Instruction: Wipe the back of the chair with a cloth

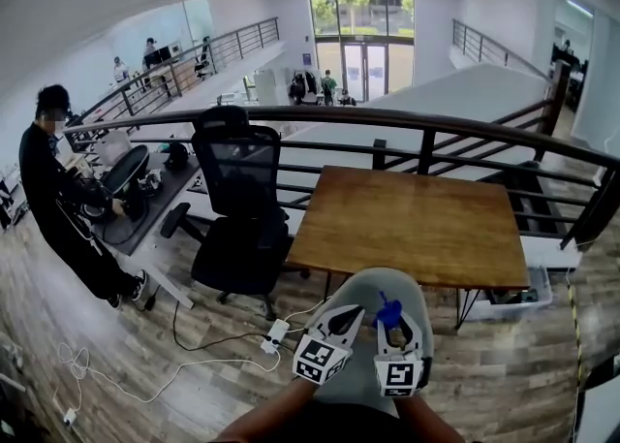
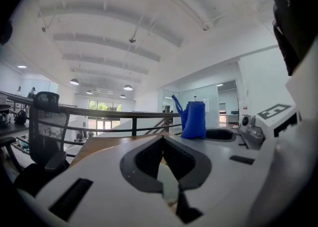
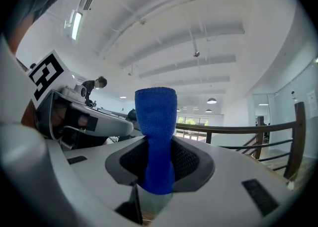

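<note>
Cloth [image 3: 156, 116] (blue) clamped in right tool [image 3: 158, 160]; left tool [image 2: 166, 160] closed, jaws together

Blue cloth [image 3: 156, 116], bunched into an upright roll, clamped in right gripper [image 3: 159, 164]. Pale grey chair [image 1: 363, 286] just below, rounded back against wooden table [image 1: 417, 228] edge.

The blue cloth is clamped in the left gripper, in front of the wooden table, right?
No. The blue cloth is clamped in the right gripper, not the left gripper, as the right gripper view shows. It is indeed in front of the wooden table.
</note>
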`<move>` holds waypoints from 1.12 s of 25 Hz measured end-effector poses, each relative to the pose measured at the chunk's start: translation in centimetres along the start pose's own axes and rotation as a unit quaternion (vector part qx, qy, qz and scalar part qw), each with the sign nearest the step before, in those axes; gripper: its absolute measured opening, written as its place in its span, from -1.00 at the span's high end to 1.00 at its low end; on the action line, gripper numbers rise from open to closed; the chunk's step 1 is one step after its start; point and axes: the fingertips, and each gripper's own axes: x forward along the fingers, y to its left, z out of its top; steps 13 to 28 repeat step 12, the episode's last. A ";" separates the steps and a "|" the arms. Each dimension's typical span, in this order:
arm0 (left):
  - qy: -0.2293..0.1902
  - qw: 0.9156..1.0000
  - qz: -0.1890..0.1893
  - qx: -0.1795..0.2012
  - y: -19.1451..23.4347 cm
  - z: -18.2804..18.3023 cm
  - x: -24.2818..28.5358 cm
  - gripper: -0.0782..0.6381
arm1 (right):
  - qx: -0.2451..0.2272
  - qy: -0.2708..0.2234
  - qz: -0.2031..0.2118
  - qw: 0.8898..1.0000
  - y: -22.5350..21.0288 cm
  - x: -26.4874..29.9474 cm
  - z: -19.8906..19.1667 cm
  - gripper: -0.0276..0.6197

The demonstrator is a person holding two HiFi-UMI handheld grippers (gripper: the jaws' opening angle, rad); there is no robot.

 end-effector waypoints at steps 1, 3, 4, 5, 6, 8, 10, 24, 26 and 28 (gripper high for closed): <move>0.002 1.000 -0.001 0.003 -0.1 -0.2 0.0 0.76 | -0.001 -0.001 -0.002 1.000 0.0 0.0 0.0 0.55; 0.007 1.000 0.000 0.010 -0.2 -0.9 -0.2 0.76 | -0.003 0.000 -0.001 1.000 0.3 0.0 0.0 0.55; 0.011 1.000 -0.001 0.011 -0.3 -1.3 -0.3 0.76 | -0.002 0.001 0.001 1.000 0.5 0.0 0.0 0.55; 0.016 1.000 -0.001 0.010 -0.5 -1.6 -0.4 0.76 | -0.001 0.003 0.003 1.000 0.7 0.0 -0.1 0.55; 0.019 1.000 -0.002 0.008 -0.6 -1.8 -0.5 0.76 | 0.001 0.005 0.004 1.000 0.8 -0.1 -0.3 0.55; 0.023 1.000 -0.001 0.006 -0.7 -2.1 -0.6 0.76 | 0.005 0.008 0.006 1.000 0.8 -0.2 -0.8 0.55; 0.022 1.000 0.001 0.005 -0.7 -2.2 -0.5 0.76 | 0.007 0.010 0.004 1.000 0.6 -0.2 -1.0 0.55; 0.021 1.000 0.004 0.005 -0.7 -2.3 -0.3 0.76 | 0.008 0.012 0.001 1.000 0.2 -0.2 -1.3 0.55; 0.021 1.000 0.004 0.005 -0.7 -2.3 -0.3 0.76 | 0.008 0.012 0.001 1.000 0.2 -0.2 -1.3 0.55; 0.021 1.000 0.004 0.005 -0.7 -2.3 -0.3 0.76 | 0.008 0.012 0.001 1.000 0.2 -0.2 -1.3 0.55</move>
